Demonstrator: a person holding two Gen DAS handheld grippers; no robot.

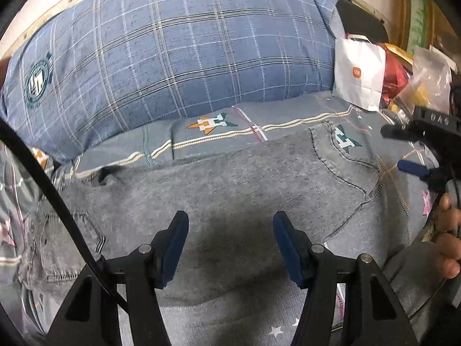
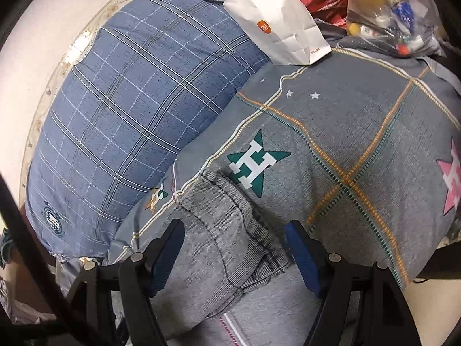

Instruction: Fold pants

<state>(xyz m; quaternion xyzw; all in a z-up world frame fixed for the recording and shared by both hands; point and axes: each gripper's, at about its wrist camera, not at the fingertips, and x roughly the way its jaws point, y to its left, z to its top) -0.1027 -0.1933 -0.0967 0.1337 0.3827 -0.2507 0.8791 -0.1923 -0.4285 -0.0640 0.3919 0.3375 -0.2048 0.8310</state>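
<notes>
Pants (image 1: 230, 190) are lying flat on the bed (image 1: 288, 115), near the pillow (image 1: 173, 52), grey denim spread left to right.

Left gripper (image 1: 230, 248) is hovering over mid-fabric, fingers (image 1: 175, 248) standing wide, nothing between them. Right gripper (image 2: 234, 248) is sitting over the hem (image 2: 230, 216) at the right end, fingers (image 2: 302, 256) wide and straddling the cuff, pads not pressing yet.

Risks as I see them:
- Left is sitting over a flat stretch with no edge, so closing there is likely pinching the sheet too, or only the top layer.
- Right is looking a bit off to one side of the hem; a shallow bite is likely slipping on lift.
- Bag (image 2: 276, 23) and clutter (image 2: 389, 14) are crowding the far right; a wide swing is risking a snag.
</notes>
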